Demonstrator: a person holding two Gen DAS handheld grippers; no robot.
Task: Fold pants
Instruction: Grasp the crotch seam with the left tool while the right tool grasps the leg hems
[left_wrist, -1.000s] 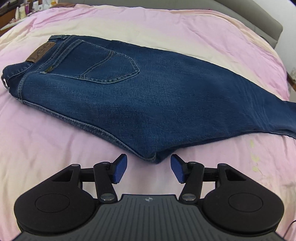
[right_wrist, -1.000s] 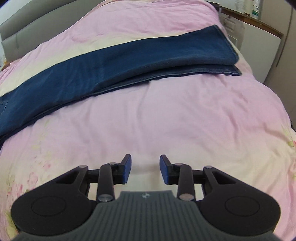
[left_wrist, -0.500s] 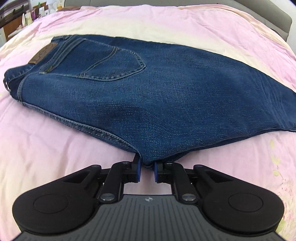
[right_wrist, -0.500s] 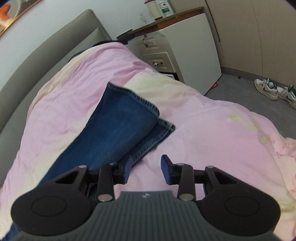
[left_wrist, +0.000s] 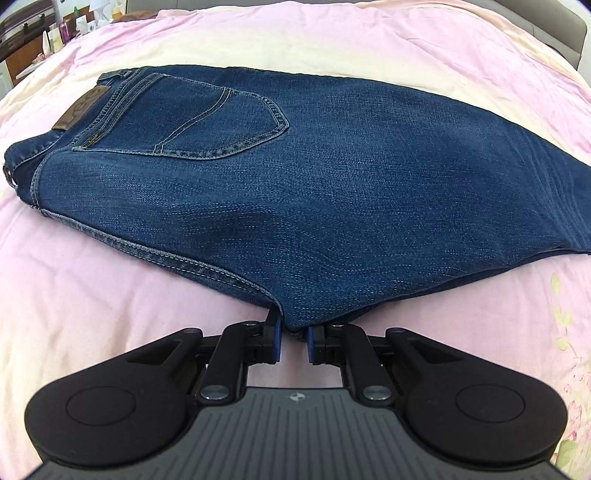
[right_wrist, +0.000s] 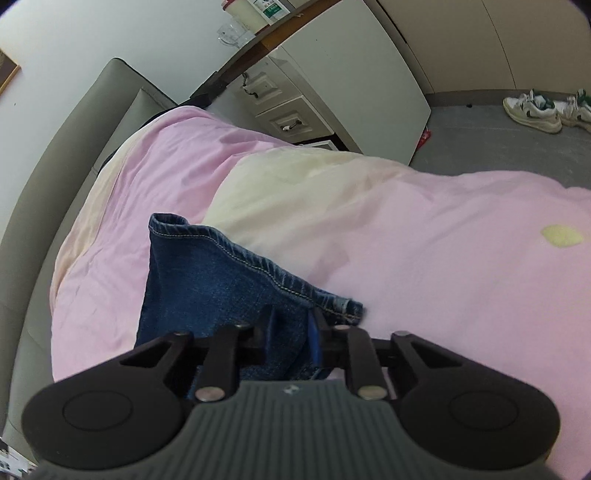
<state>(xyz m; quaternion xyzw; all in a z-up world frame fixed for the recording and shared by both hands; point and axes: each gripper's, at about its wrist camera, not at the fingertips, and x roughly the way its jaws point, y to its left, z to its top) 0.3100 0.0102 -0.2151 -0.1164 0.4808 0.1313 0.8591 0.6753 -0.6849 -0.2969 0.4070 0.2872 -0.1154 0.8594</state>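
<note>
Dark blue jeans (left_wrist: 295, 177) lie folded lengthwise on the pink bed cover, back pocket and brown waist patch up, waist at the left. My left gripper (left_wrist: 293, 338) is shut on the jeans' near crotch point. In the right wrist view the leg hems (right_wrist: 221, 280) are lifted off the cover. My right gripper (right_wrist: 291, 332) is shut on the leg ends just behind the stitched hem; its left pad is hidden by denim.
The pink and cream bed cover (left_wrist: 92, 288) spreads all around. A grey headboard (right_wrist: 66, 155) runs along the left. A white nightstand (right_wrist: 332, 85) stands beside the bed. White sneakers (right_wrist: 535, 110) lie on the grey floor.
My left gripper closed on the crotch point and holds it. My right gripper swung to the leg ends, closed on them and raised the hems off the cover.
</note>
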